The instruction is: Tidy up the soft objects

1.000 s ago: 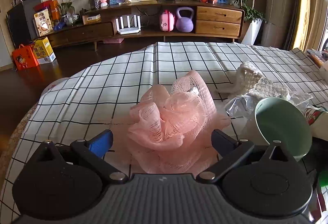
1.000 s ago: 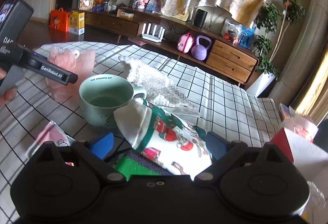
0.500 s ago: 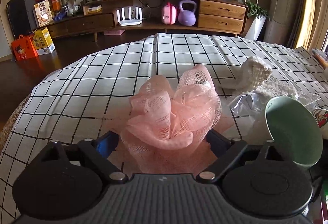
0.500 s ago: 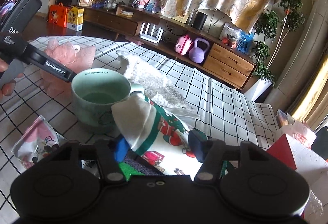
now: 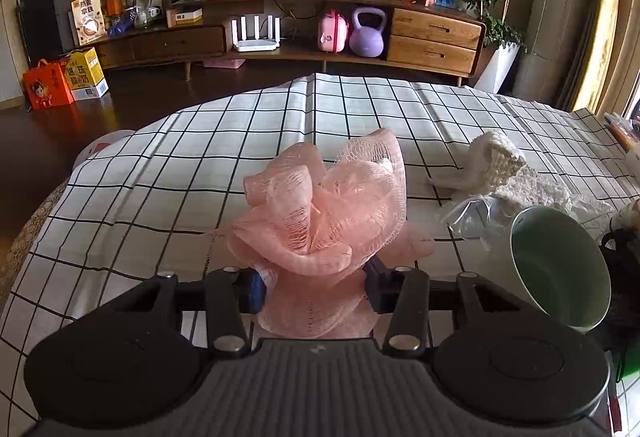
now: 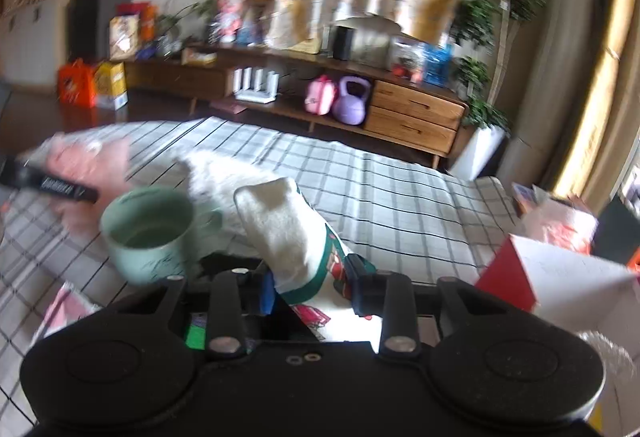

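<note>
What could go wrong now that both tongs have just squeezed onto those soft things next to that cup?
1. The printed white sock in the right tongs sits right beside the pale green ceramic mug; lifting might tip it.
2. The left tongs pinch only the pink mesh bath pouf's lower folds, so it might slip out.

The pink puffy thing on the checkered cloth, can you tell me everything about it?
The pink bath pouf is a bunch of soft, see-through netting gathered into ruffled loops, with a pale bit at its top. It sits on the checkered cloth, left of the green mug. The left gripper has just been closing, and its fingers now squeeze the pouf's lower part from both sides.
</note>
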`<state>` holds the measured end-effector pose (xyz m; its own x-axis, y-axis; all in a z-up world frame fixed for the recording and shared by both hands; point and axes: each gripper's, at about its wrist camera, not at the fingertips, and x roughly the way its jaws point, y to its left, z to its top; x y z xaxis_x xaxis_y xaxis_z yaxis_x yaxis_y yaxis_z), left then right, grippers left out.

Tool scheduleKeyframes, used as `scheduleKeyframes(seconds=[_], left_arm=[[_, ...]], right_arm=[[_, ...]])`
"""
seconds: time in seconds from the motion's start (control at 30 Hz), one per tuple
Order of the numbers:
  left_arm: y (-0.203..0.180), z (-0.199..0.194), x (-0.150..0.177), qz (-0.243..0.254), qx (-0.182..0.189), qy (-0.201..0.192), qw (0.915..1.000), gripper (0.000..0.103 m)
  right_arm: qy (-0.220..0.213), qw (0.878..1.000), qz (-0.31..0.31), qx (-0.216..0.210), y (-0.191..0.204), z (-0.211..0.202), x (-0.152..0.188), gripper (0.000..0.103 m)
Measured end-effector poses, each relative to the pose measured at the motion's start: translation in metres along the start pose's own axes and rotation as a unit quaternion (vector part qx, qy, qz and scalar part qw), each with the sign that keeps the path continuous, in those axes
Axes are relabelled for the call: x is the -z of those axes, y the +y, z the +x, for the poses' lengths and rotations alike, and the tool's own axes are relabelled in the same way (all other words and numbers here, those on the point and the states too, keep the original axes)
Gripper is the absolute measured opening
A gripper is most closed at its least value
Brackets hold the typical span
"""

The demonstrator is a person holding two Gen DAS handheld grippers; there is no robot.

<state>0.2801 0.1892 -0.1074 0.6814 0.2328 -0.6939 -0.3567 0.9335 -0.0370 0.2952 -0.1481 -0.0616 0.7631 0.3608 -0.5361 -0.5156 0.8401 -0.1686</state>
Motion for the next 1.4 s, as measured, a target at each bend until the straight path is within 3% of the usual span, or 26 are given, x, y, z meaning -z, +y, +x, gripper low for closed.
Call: scheduleKeyframes(seconds=[0.27,0.77,1.1,1.4], left_arm=[[0.006,-0.015,-0.005,-0.004,-0.002,-0.007,1.0000,0.038],[0.006,-0.074,-0.024,0.002,0.024,-0.030,0.9993,0.038],[-0.037,-0.140,-0.036,0.051,0.074,-0.060,0.9942,0.038],[-0.102,-0.185,-0.042,0.104,0.134,-0.089,0.9815,0.038]], right_arm=[[-0.015,0.994,0.106,0.001,-0.047,-0.011,-0.003,0.016],[-0.047,0.978,0.198,-0.041,-0.092,-0.069,-0.008,0.013],[-0.091,0.969,0.223,-0.050,-0.121,-0.122,-0.012,0.013],[-0.134,0.963,0.232,-0.034,-0.158,-0.164,-0.015,0.013]])
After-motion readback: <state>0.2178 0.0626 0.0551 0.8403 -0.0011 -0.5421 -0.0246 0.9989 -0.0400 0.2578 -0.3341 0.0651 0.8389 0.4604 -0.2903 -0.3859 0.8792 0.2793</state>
